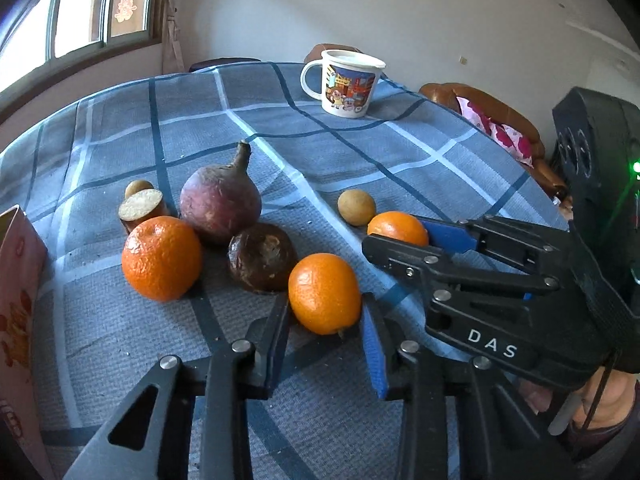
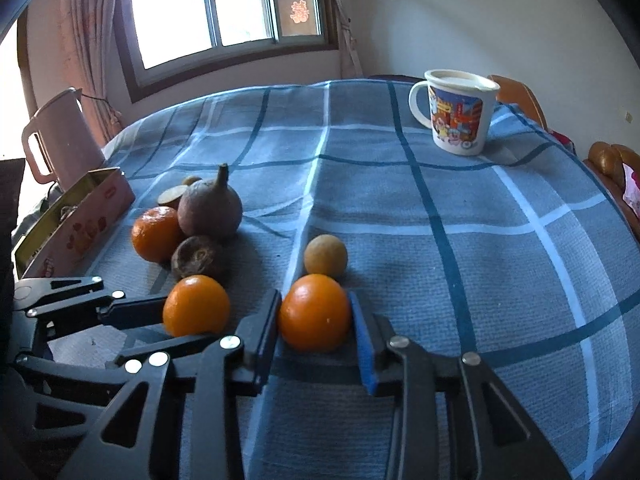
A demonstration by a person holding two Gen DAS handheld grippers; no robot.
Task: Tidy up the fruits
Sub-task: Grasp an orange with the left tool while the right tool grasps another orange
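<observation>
we see our left gripper (image 1: 325,316) clamped on a small round orange (image 1: 324,293) – our right gripper (image 2: 315,312) clamped on another round orange fruit (image 2: 315,312) – both on the blue checked tablecloth (image 2: 440,240)

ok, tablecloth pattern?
The tablecloth is grey-blue with a windowpane check of dark blue and white lines; clearest in the right wrist view.

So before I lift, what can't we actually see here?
- Pink box: inside hidden by its own wall in the right wrist view; cut off by the frame edge in the left wrist view.
- Mug: contents hidden by its rim, both views.
- Small brown fruit: mostly behind the cut piece.
- Undersides of both gripped oranges: hidden.
</observation>
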